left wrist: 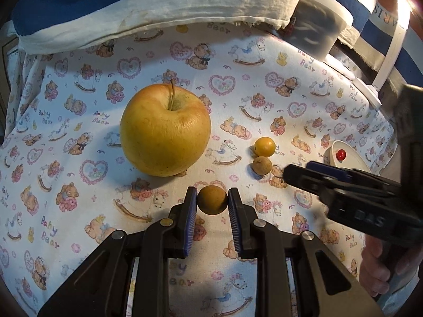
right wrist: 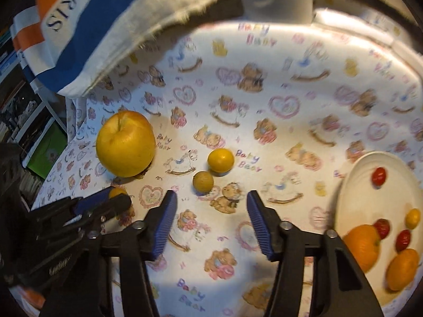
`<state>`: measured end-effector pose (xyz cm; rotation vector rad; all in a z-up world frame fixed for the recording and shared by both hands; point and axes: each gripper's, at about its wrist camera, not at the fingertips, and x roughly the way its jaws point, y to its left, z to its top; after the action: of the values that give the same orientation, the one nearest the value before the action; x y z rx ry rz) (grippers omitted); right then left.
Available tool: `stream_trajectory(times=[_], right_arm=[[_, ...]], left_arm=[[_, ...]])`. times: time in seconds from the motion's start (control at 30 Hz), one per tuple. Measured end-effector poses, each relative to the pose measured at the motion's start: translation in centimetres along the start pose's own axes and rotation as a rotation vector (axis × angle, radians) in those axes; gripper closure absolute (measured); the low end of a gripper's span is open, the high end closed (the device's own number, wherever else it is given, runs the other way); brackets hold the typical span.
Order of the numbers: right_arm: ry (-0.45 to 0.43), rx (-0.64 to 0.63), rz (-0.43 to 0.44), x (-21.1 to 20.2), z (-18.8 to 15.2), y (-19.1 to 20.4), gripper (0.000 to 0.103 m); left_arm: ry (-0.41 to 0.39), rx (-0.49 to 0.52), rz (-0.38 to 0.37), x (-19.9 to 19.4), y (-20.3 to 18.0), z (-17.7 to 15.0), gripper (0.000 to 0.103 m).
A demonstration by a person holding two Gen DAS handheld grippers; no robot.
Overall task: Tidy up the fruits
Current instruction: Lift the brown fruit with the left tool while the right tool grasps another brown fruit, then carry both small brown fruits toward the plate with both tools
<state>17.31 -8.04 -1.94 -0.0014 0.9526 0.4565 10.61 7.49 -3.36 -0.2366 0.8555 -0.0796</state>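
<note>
Holding a small round brown fruit [left wrist: 212, 200] between its blue ribbed pads, my left gripper [left wrist: 212, 203] is closed snugly on it just above the teddy-bear print cloth [left wrist: 79, 137], which I read as a pick ready to go to the white plate [right wrist: 351, 185]. That plate sits at the right edge and already carries two oranges [right wrist: 363, 245], several small red fruits [right wrist: 379, 175] and one small yellow one, so it looks like the collecting spot. My right gripper [right wrist: 211, 224] hangs empty with its jaws partly apart, nothing between them, pointed down at the pair of loose fruits ahead: a dull brown ball [right wrist: 203, 181] touching a glossy yellow one [right wrist: 220, 160]. I judge the brown one its likeliest target, being nearer. The large yellow apple [left wrist: 165, 130] stands well apart on the cloth, stem up, probably left for last because it needs a wider grip.
</note>
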Motion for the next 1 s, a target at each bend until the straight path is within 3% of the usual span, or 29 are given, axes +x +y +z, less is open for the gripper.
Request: stream_trajectory(times=[0.13, 0.4, 0.47, 0.57, 0.67, 1.0], right_arm=[[0.022, -0.005, -0.004, 1.6, 0.5, 0.3, 0.057], [0.039, -0.003, -0.014, 4.0, 1.1, 1.0, 0.060], [0.041, -0.010, -0.018, 4.4, 1.1, 1.1, 0.066], [0.035, -0.012, -0.025, 4.5, 1.2, 1.2, 0.068], [0.030, -0.016, -0.022, 4.5, 0.9, 1.2, 0.079], [-0.032, -0.063, -0.021, 0.5, -1.5, 1.0, 0.079]], left_arm=[[-0.006, 0.002, 0.028, -0.1, 0.2, 0.1, 0.080], [-0.017, -0.016, 0.032, -0.3, 0.7, 0.3, 0.080], [-0.019, -0.016, 0.036, -0.3, 0.7, 0.4, 0.080], [-0.019, -0.023, 0.036, -0.3, 0.8, 0.3, 0.080], [-0.022, -0.026, 0.031, -0.4, 0.8, 0.3, 0.080], [-0.050, 0.003, 0.005, -1.5, -0.1, 0.0, 0.080]])
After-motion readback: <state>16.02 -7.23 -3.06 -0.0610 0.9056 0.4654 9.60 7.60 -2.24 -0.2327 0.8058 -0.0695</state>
